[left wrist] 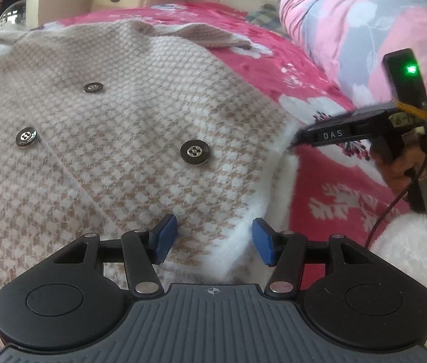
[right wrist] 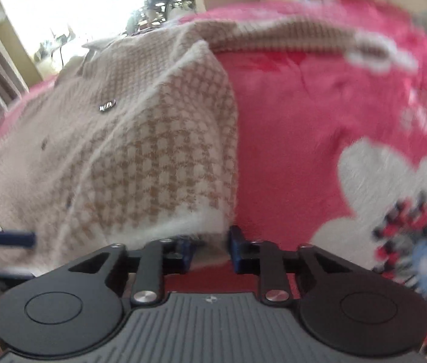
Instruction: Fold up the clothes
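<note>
Jaws apart over coat (left wrist: 116, 127) on pink floral blanket (left wrist: 313, 90), seemingly a bedroom.

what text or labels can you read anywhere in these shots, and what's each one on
"DAS": white letters on the black side of the right claw, seen from the left wrist view.
Crosshair sign, no letters: on the grey ribbed body behind the left claw.
Metal buttons on the houndstooth coat: no readable lettering.
Nothing else legible.

Jacket (left wrist: 116, 157) hem: runs out of frame below the left gripper (left wrist: 213, 239).
Blanket (right wrist: 319, 139) flowers: smeared by blur right of the right gripper (right wrist: 210, 251) (fabric between its jaws half hidden).
</note>
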`<state>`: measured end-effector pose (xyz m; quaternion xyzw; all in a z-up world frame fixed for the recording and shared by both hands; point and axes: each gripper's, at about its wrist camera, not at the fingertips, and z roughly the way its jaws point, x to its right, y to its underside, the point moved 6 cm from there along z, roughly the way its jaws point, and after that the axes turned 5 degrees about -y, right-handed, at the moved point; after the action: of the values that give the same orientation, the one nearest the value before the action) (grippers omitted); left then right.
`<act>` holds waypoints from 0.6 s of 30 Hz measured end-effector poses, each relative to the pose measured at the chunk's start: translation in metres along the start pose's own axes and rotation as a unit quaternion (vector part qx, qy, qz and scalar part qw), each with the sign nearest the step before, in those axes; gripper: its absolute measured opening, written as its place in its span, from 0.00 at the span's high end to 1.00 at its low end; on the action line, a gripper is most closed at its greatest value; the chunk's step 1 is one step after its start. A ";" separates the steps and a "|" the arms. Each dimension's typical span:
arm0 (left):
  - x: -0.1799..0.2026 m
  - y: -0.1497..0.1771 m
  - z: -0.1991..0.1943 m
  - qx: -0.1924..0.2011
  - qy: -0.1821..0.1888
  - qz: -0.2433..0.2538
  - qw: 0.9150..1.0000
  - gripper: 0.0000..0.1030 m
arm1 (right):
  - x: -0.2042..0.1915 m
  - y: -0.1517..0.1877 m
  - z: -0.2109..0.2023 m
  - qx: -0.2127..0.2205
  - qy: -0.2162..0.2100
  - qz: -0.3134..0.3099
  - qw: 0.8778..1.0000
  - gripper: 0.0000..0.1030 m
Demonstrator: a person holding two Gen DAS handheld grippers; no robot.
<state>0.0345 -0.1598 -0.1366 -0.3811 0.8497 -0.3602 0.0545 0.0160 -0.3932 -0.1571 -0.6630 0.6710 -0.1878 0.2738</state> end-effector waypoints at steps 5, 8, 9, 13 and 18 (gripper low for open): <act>0.001 0.000 -0.001 -0.001 0.000 0.009 1.000 0.46 | -0.016 -0.012 -0.016 0.051 0.165 -0.148 0.974 0.94; 0.001 0.001 -0.002 -0.001 0.001 0.007 1.000 0.46 | -0.018 -0.008 -0.007 0.044 0.160 -0.143 0.976 0.94; 0.001 0.001 -0.002 0.000 0.001 0.008 1.000 0.46 | -0.016 -0.009 -0.005 0.040 0.136 -0.118 0.983 0.93; 0.001 0.003 -0.001 0.005 0.002 0.010 1.000 0.46 | -0.003 -0.011 0.002 0.032 0.055 -0.025 0.998 0.89; -0.001 0.002 -0.002 0.007 0.008 0.001 1.000 0.46 | -0.008 -0.005 -0.001 0.039 0.012 -0.055 0.998 0.69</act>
<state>0.0332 -0.1572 -0.1370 -0.3772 0.8477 -0.3695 0.0508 0.0192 -0.3861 -0.1522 -0.6853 0.6288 -0.2370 0.2806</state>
